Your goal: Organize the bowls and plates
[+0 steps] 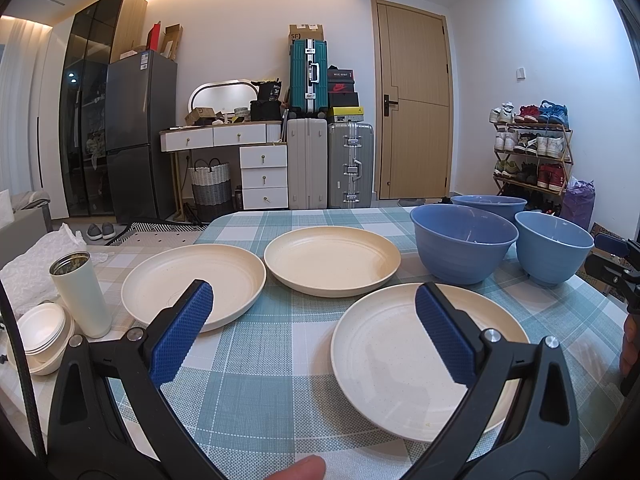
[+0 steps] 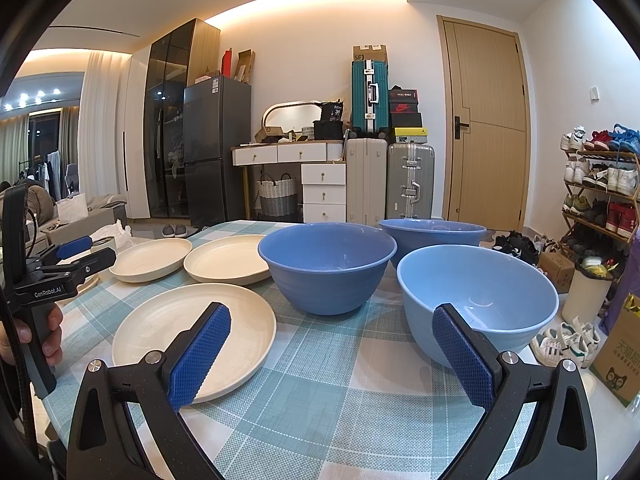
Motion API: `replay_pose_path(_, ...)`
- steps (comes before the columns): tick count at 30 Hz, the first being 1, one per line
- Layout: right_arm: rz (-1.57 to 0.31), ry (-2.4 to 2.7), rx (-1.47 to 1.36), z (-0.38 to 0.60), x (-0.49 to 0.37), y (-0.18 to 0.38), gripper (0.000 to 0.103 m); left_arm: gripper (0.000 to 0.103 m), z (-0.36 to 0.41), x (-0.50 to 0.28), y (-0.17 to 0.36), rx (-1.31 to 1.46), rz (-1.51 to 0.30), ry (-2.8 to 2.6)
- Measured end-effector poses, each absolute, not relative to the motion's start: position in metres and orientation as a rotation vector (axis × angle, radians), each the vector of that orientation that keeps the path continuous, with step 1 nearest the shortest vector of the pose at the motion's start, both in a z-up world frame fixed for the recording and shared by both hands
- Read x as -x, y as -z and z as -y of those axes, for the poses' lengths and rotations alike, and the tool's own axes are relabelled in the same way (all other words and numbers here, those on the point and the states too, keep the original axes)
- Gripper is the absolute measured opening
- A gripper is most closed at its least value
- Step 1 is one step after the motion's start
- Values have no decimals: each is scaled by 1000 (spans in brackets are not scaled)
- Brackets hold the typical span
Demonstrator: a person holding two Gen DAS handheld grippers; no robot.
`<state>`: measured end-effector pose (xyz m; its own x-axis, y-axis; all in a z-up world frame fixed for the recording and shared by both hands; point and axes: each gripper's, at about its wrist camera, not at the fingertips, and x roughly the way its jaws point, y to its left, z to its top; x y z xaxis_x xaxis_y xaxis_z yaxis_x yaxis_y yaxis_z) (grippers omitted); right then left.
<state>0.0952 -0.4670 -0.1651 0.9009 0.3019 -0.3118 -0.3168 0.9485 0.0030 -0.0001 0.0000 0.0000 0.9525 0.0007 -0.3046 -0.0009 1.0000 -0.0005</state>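
Nothing is stacked yet: 3 plates [image 1: 420, 360] and 3 bowls [image 2: 328, 268] sit apart on the desk [image 1: 260, 380], plates left, bowls right. The left tool [image 1: 312, 332] and right tool [image 2: 332, 356] hover empty, fingers spread wide. The next move likely calls for gripping a near plate's rim.

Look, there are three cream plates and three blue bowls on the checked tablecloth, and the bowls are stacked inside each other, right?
Not quite. The three cream plates and three blue bowls are on the checked tablecloth, but the bowls are not stacked. The right wrist view shows each one standing on its own, side by side.
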Motion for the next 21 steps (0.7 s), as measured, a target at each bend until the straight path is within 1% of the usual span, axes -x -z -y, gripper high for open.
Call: replay_pose_path(21, -319, -318, 48, 468, -96, 165, 103, 101, 0, 0, 0, 1, -308, -1)
